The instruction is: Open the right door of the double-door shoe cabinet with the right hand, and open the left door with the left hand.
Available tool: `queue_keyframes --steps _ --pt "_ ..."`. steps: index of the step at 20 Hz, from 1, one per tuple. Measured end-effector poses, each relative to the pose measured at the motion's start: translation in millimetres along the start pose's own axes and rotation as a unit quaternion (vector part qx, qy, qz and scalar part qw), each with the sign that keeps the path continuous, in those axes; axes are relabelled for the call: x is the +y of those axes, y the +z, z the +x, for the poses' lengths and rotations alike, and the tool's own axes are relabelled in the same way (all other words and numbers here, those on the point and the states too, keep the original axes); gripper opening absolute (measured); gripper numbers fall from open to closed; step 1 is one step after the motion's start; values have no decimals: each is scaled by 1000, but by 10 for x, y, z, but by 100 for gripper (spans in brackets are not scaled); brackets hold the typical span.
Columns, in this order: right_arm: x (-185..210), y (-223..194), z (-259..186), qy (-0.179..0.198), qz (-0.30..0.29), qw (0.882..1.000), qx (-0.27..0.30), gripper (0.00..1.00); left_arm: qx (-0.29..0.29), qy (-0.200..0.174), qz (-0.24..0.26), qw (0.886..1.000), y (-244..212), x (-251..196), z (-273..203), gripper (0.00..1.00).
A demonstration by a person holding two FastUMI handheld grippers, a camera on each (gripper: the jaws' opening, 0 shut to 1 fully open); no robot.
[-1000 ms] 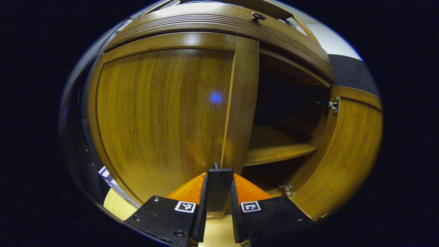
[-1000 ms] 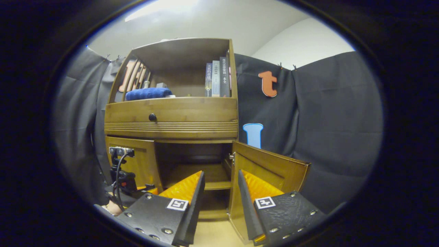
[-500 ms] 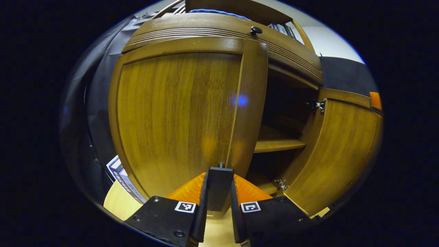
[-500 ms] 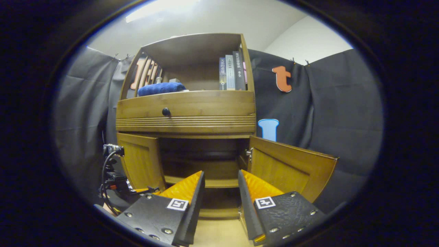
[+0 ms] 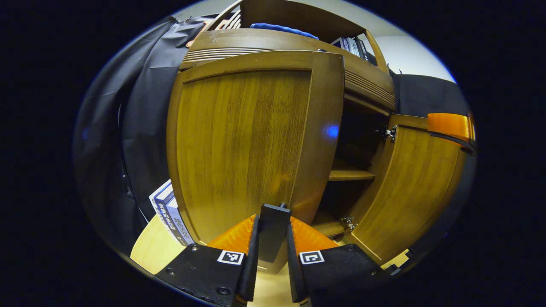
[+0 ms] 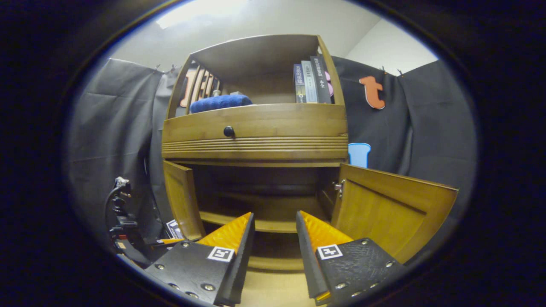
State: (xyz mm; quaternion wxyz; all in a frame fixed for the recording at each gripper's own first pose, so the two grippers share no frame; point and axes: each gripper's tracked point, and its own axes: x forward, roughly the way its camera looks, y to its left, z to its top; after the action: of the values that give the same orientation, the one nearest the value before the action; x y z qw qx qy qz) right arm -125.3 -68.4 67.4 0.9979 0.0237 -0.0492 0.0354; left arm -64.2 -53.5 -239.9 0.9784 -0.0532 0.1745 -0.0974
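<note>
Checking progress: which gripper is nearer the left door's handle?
Left. The left gripper is shut on the left door's handle; the right gripper hangs open, back from the cabinet.

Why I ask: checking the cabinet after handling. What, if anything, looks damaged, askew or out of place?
Nothing stands out. Both doors hang straight: left door part open with left gripper on its handle, right door wide open.

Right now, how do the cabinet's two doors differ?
The left door is held at its handle by the left gripper; the right door stands free, with the right gripper open and off it. The right door is swung wider than the left door. Both are brown wood.
</note>
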Motion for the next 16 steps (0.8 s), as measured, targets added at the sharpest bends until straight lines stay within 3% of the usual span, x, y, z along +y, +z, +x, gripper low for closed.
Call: queue_keyframes --steps 2,4,6,10,15,16 --pt "120 -32 66 12 0 1000 5 53 0 1 -9 1000 -18 48 -108 30" --pt "252 -61 113 29 4 1000 8 57 -2 4 -13 1000 -29 104 -214 33" --pt "385 -97 167 44 3 999 12 53 -4 9 -13 1000 -41 169 -313 33" --pt "617 -168 243 74 -2 997 21 57 -10 22 -23 999 -57 325 -524 33" --pt "895 -201 351 108 -5 994 26 53 -18 42 -37 998 -55 469 -707 33" --pt "933 -197 367 113 -5 993 27 57 -25 47 -35 998 -29 498 -739 36"
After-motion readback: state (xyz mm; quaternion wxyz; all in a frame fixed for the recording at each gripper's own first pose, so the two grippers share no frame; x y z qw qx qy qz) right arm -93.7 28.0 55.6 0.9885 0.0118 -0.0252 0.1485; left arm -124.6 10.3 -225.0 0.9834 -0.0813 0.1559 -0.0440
